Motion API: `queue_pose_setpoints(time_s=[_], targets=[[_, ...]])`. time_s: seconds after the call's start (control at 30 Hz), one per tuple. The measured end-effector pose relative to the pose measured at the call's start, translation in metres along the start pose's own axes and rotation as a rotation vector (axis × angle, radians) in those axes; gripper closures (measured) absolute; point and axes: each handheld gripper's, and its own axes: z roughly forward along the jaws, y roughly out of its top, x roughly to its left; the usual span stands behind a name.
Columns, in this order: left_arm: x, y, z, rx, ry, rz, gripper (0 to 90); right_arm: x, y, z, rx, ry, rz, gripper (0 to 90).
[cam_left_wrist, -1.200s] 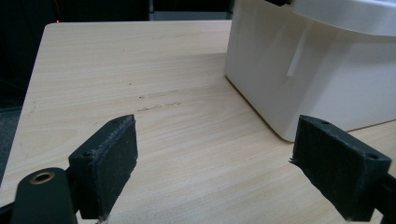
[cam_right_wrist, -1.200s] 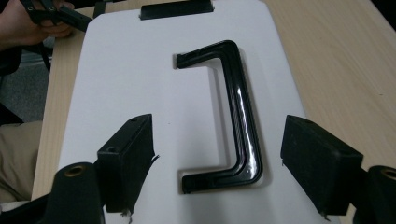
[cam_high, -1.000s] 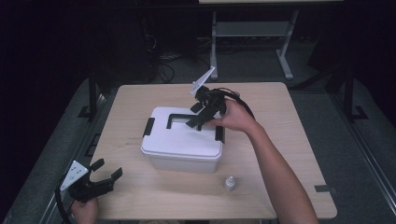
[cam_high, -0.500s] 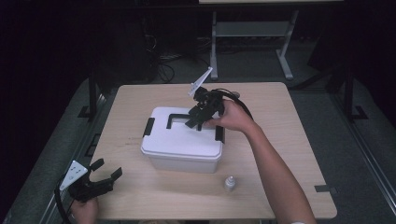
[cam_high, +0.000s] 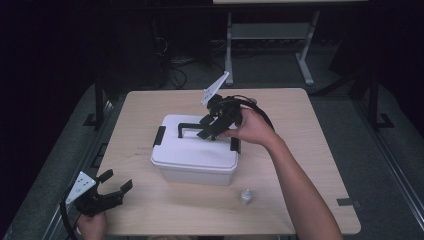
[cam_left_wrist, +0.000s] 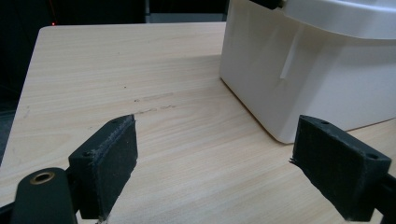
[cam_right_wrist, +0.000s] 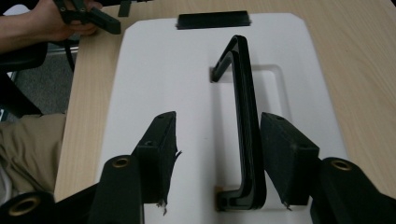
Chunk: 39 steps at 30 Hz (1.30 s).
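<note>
Right gripper (cam_right_wrist: 215, 149): jaws lately closing, not yet clamped; raised black handle (cam_right_wrist: 245, 126) set between them, against one pad. White lidded box (cam_high: 195, 150): placed mid-worktop (cam_high: 310, 165). Left gripper (cam_high: 107, 187): jaws held apart, empty, at the box's 8 o'clock.
</note>
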Motion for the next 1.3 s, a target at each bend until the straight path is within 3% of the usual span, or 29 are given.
queue_pose_setpoints(time_s=[0.3,0.9,1.3], targets=[[0.002,0.0,-0.001,-0.004,0.003,-0.005,13.0,0.007,0.007,0.009,0.032,-0.004,-0.025,51.7],[0.004,0.0,-0.003,-0.014,0.005,-0.014,13.0,0.002,0.015,0.025,0.049,-0.037,-0.027,81.9],[0.004,0.0,-0.003,-0.014,0.008,-0.014,13.0,-0.003,0.014,0.025,0.036,-0.029,-0.028,83.7]])
